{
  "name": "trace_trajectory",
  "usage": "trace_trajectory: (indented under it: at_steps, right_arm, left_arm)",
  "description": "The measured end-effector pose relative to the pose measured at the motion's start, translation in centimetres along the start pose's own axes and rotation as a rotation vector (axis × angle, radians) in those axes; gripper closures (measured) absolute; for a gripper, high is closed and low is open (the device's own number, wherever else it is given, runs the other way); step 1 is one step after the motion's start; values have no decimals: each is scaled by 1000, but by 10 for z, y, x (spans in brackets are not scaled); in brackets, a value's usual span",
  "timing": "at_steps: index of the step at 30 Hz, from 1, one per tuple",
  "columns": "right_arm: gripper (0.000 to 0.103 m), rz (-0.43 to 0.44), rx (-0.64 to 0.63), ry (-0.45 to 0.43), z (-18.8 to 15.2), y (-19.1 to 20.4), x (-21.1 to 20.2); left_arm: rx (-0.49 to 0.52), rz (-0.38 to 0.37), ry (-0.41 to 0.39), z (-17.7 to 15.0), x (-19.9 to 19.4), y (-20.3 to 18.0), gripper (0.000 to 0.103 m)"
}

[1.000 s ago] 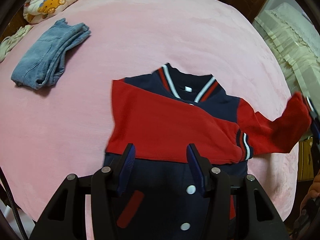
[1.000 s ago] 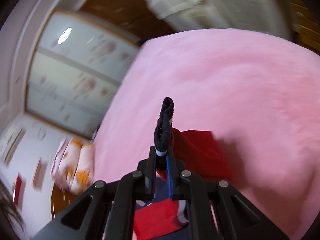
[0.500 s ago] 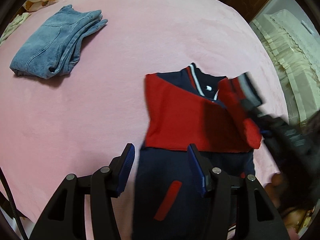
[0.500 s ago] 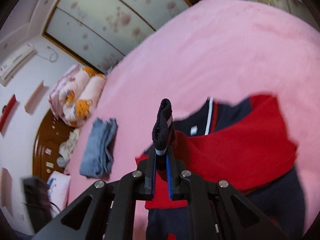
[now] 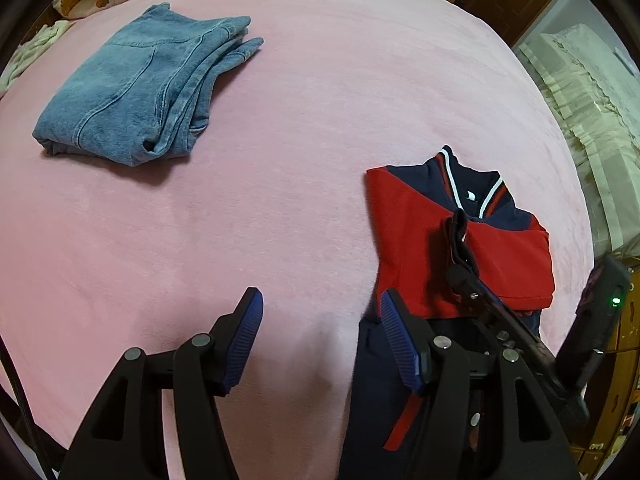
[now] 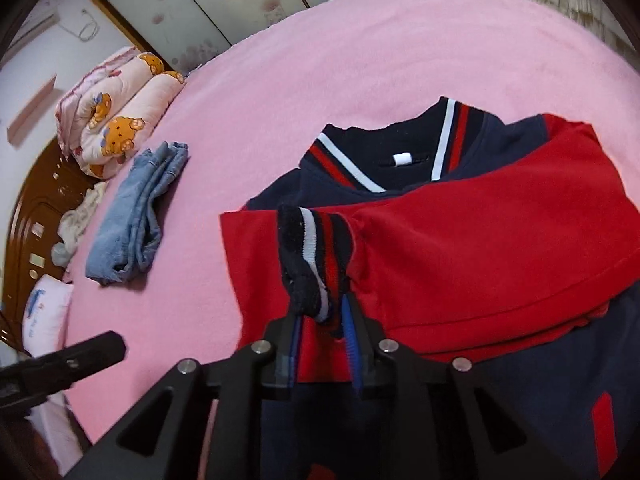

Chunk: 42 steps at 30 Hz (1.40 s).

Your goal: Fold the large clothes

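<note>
A navy and red varsity jacket (image 5: 460,248) lies on the pink bed, both red sleeves folded across its chest; it also shows in the right wrist view (image 6: 480,240). My right gripper (image 6: 322,316) is shut on the striped cuff (image 6: 316,248) of the upper sleeve, holding it over the jacket's left side. It also shows in the left wrist view (image 5: 460,256). My left gripper (image 5: 320,328) is open and empty, low over the bed at the jacket's left edge.
Folded blue jeans (image 5: 140,88) lie at the far left of the pink bedspread (image 5: 320,100); they also show in the right wrist view (image 6: 136,216). A bear-print quilt (image 6: 116,116) sits at the headboard. The bed's right edge drops off beside white lace fabric (image 5: 588,88).
My right gripper has carried the red sleeve from the jacket's right side across its chest to the left. My left gripper has shifted left off the jacket, staying open.
</note>
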State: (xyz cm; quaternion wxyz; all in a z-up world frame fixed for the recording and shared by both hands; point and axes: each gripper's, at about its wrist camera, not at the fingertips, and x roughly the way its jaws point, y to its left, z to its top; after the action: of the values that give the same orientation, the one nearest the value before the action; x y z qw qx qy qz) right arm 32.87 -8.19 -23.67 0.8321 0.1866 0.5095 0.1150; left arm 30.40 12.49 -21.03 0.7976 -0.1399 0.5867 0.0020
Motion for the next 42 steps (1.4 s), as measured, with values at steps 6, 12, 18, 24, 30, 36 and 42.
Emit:
trace_trajectory:
  at_steps: [6, 12, 18, 24, 30, 36, 42]
  right_arm:
    - [60, 146, -1, 26, 0, 8, -11]
    - [60, 40, 21, -55, -8, -5, -37]
    - [88, -85, 82, -79, 1, -53, -44]
    - [103, -125, -63, 30, 17, -74, -13]
    - [103, -191, -68, -33, 21, -104, -21]
    - [103, -382, 133, -130, 26, -178, -59]
    - [103, -272, 173, -171, 37, -181, -89]
  left_arm:
    - [45, -14, 0, 0, 0, -12, 36]
    - [96, -209, 20, 7, 10, -43, 36]
    - [90, -375, 60, 20, 45, -89, 68]
    - [157, -195, 110, 20, 108, -124, 91]
    - [157, -176, 85, 19, 114, -114, 92]
    - [211, -89, 58, 19, 108, -115, 92]
    - [129, -156, 40, 28, 80, -106, 91]
